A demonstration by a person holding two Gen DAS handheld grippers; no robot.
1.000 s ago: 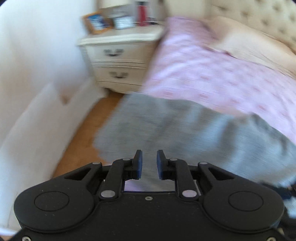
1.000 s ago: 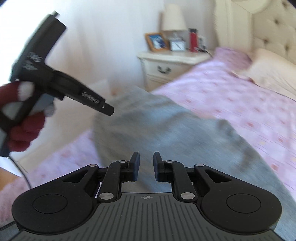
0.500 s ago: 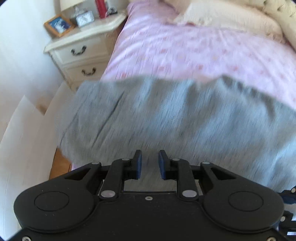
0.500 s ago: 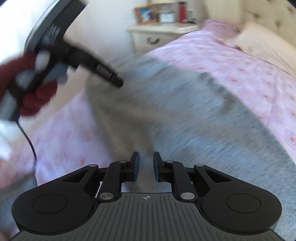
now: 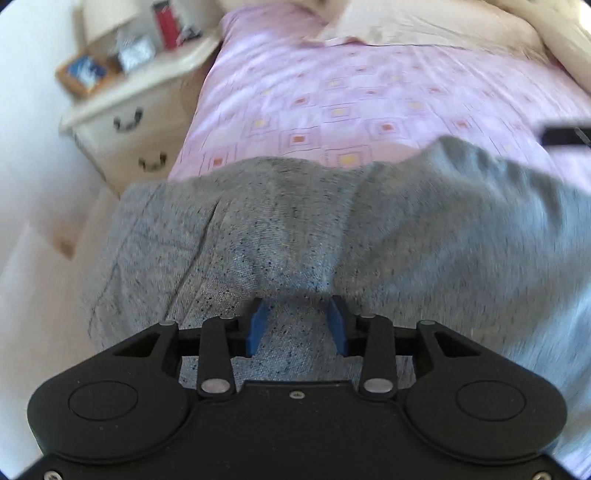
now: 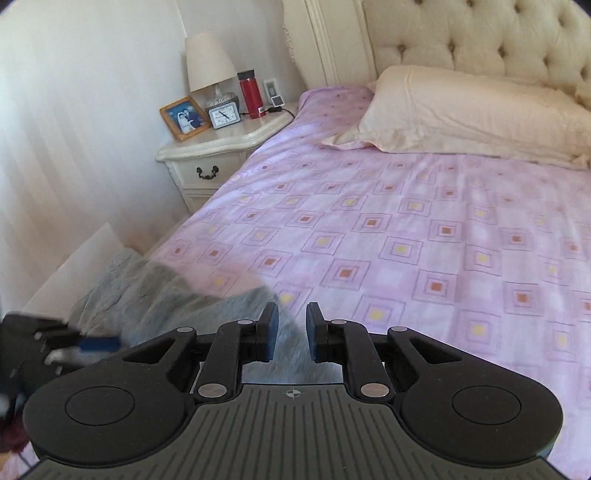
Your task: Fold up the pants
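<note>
L wrist view: left gripper (image 5: 298, 325) has its blue pads spread wide, grey pants (image 5: 295, 229) lying between and under them. Fabric fills the gap but the pads aren't pinching it, so nothing is held; looks like a release or a set-down of the fold edge. Pants are spread across the near side of the bed (image 5: 369, 99), one end hanging toward the floor side by the nightstand (image 5: 140, 122). Far edge of the cloth is wavy and blurred at right, prob not settled flat yet. Dark blurred bit at the right edge, likely the other tool, can't confirm.

R wrist view: right gripper (image 6: 290, 330) is partly open, a clear gap between the pads, nothing clamped. Pants (image 6: 159, 295) sit low-left, reaching just under the fingertips. Left gripper (image 6: 55, 343) blurred at lower-left, on the cloth. My read: both sides let go after laying a fold.

Surface/room: pink patterned sheet, soft, so cloth may bunch. Cream pillow (image 6: 461, 110), tufted headboard (image 6: 480, 33). Nightstand has lamp (image 6: 208, 62), photo frame (image 6: 183, 117), clock (image 6: 224, 114), red bottle (image 6: 250, 94). White wall on the left.
</note>
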